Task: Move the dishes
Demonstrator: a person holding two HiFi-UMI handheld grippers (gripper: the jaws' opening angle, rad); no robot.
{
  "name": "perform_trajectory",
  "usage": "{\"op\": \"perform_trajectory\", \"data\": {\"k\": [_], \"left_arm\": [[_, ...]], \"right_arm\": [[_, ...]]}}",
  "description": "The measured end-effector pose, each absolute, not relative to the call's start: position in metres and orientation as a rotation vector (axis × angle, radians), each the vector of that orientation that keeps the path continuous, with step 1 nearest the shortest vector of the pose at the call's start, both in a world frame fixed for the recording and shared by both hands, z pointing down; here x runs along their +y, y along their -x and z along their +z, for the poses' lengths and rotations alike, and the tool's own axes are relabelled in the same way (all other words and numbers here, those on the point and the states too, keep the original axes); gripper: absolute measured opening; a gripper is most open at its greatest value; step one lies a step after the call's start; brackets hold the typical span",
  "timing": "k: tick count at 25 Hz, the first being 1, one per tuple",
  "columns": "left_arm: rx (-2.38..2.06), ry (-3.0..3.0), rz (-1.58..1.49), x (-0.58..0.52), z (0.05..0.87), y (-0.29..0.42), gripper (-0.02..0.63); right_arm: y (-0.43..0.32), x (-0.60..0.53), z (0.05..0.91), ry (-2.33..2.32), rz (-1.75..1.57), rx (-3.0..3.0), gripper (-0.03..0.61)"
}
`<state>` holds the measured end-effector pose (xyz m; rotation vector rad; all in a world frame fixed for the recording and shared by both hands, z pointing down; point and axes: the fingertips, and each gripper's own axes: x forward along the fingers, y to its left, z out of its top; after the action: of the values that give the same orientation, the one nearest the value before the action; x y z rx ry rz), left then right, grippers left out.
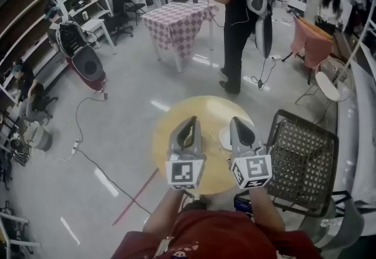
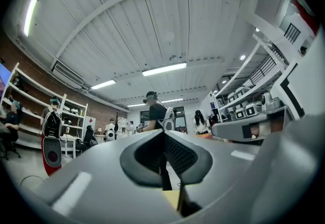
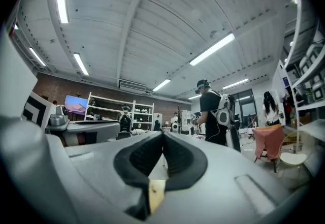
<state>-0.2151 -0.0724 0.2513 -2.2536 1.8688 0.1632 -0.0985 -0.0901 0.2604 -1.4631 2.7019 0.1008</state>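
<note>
I am holding my left gripper (image 1: 190, 120) and right gripper (image 1: 238, 121) side by side above the round yellow bench (image 1: 167, 128), both jaws closed and empty, probably lining up on the small white round dish (image 1: 224, 139) lying just beside the right one.

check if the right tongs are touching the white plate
Cannot tell: in the head view the right tongs overlap the white plate, hiding any gap.
</note>
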Motion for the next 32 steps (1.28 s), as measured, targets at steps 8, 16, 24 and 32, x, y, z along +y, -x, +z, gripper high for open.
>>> {"op": "perform_trajectory", "data": {"k": [8, 16, 24, 32], "left_arm": [[1.819, 2.248, 0.153, -0.094, 0.267, 0.236, 0.008], [1.757, 2.255, 0.200, -0.113, 0.270, 0.252, 0.008], [1.712, 2.280, 0.247, -0.123, 0.276, 0.278, 0.008], [1.699, 2.324, 0.282, -0.138, 0.286, 0.281, 0.008]], "right_arm": [[0.127, -0.113, 0.286, 1.504, 0.070, 2.719, 0.002], [0.147, -0.141, 0.326, 1.551, -0.040, 2.769, 0.003], [0.176, -0.161, 0.371, 1.586, -0.189, 2.818, 0.025], [0.189, -0.173, 0.441, 1.643, -0.414, 2.918, 0.093]]}}
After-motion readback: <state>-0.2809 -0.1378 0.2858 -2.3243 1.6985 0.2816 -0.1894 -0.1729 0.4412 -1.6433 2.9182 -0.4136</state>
